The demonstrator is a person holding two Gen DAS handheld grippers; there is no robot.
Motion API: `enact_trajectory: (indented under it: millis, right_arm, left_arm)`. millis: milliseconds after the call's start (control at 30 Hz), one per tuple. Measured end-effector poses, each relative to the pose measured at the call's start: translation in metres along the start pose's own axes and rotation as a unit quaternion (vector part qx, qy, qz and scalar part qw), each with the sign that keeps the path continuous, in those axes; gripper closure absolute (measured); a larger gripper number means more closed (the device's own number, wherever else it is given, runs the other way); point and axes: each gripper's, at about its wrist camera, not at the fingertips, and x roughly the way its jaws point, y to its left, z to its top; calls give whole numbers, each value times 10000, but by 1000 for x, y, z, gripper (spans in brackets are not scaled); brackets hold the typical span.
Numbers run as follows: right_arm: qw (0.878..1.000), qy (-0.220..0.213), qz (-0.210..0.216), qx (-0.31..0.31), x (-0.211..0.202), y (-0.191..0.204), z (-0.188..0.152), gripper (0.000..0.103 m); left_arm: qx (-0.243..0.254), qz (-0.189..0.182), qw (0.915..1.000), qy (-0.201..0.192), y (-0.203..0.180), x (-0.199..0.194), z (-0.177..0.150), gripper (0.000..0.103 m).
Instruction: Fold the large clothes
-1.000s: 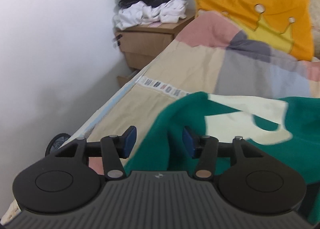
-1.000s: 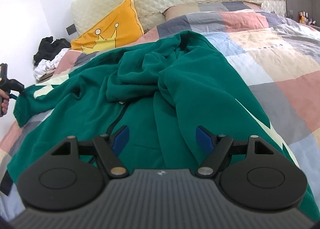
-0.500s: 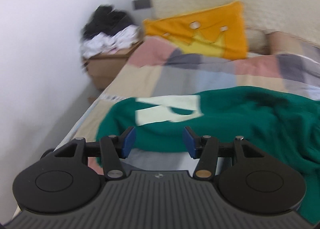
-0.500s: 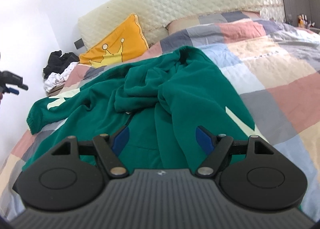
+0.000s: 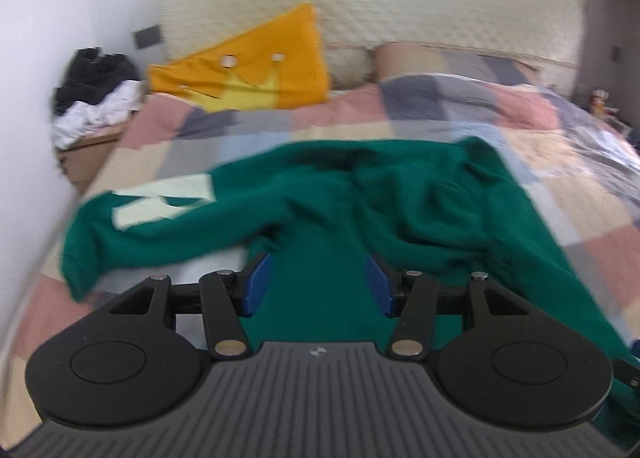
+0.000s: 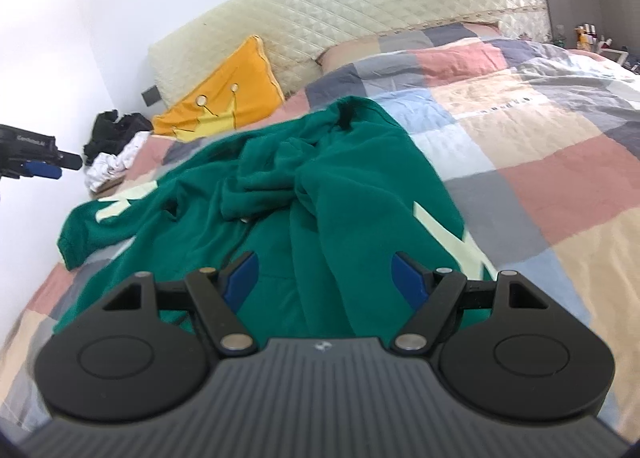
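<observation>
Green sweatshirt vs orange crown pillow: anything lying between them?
Nothing but bare patchwork duvet. The left wrist view shows it between the green sweatshirt and the orange crown pillow; the right wrist view agrees.

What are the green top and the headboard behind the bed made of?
Green top: probably thick, matte fleece or sweatshirt knit; it slumps in soft, rounded folds. Headboard: seemingly padded cream upholstery, fabric or faux leather, with diamond quilting and a slight sheen.
</observation>
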Motion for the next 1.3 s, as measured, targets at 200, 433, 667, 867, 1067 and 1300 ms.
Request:
enact_trajectory:
  millis: [200,433,667,867,1067,1300]
  right_arm:
    - [9995,136,-282,-92,-9,-1,-4,27]
    - [9966,581,-579,15,1,-7,-13,27]
    - [9941,820,-559,430,5,-22,-19,28]
    - [9892,1289,-588,374,20,-22,-29,29]
    - [9807,1793,-774,51,38,-13,-41,51]
    - [9856,972,-1155,758,8,-22,-25,88]
  left_arm:
    - [-141,-530,9985,-22,-57,-10,-31,45]
    - [-117,-929,9956,2,-115,-13,-57,45]
    - [-399,-1046,9937,56,-142,4,-95,45]
    - [-605,-1051,9926,-62,-136,23,-124,45]
    - [-730,-1168,9905,-14,-114,32,-138,45]
    - [-1139,-1327,9846,84,-93,32,-147,45]
